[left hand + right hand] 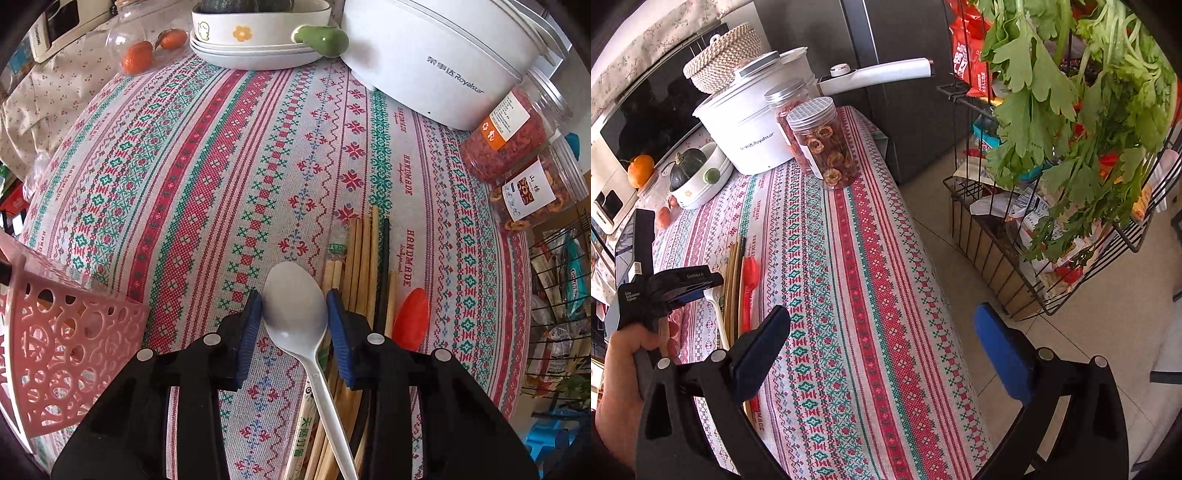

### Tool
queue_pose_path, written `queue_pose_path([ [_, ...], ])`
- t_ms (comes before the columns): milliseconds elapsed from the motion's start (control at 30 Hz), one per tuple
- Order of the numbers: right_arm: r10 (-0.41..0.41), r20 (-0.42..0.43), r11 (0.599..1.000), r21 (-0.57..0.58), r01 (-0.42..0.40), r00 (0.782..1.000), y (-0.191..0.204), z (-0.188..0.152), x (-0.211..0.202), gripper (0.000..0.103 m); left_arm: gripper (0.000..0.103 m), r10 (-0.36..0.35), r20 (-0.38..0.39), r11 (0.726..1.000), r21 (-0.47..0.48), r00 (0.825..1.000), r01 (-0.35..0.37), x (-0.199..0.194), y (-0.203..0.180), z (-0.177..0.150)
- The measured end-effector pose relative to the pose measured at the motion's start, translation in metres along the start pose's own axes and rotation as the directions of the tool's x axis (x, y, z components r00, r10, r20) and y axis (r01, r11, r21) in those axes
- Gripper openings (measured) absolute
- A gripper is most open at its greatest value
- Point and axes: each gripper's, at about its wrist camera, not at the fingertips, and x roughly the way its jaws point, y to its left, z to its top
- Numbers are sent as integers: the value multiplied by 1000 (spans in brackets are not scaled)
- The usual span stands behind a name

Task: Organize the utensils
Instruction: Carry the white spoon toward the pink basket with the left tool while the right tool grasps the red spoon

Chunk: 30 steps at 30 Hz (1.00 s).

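A white plastic spoon [295, 306] lies on the patterned tablecloth, its bowl between the blue pads of my left gripper [294, 302], which close against both its sides. Several wooden chopsticks [364, 251] and one black one lie just right of it, with a red plastic spoon [410, 317] further right. A pink perforated basket [62, 350] is at the lower left. In the right wrist view my right gripper [882, 347] is open and empty above the table's right edge; the left gripper [690, 290], white spoon [714, 301], red spoon [749, 280] and chopsticks [733, 266] show at left.
A white Royalstar cooker [436, 51], two jars of dried fruit [517, 155], a stacked dish with a squash [258, 33] and oranges [138, 55] line the table's far side. A wire rack with greens [1071, 147] stands right of the table.
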Motion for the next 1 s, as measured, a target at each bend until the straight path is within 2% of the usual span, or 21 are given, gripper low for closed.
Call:
queue_pose_path([
  [100,0,-2,1000,4,0,1000,1,0,0,97,33,-11,-10,1000,4,1000,11,0,0,1],
  [267,-20,-1,1000,-21,20,1000,7,0,1,97,33,-54,-10,996,72,999,54,-11,-3,-11],
  [467,-10,0,1000,-7,10,1000,16,3,0,97,32,-167,28,972,174,985,160,-54,3,-45],
  [600,-2,-14,1000,-7,2,1000,27,3,6,97,32,-228,86,938,285,970,196,-94,12,-67],
  [667,1,-25,1000,-11,-2,1000,34,3,10,97,32,-274,109,918,327,956,226,-111,22,-75],
  [800,11,-49,1000,-15,-12,999,50,3,20,97,32,-325,161,886,396,932,240,-146,52,-88],
  [867,24,-66,1000,-9,-24,998,58,3,27,96,32,-331,195,877,426,923,224,-162,67,-95],
  [900,31,-76,999,-6,-31,997,63,3,32,95,32,-332,216,872,441,918,211,-169,74,-97],
  [1000,51,-114,999,-11,-52,992,80,5,48,78,33,-342,276,861,474,898,183,-184,96,-100],
])
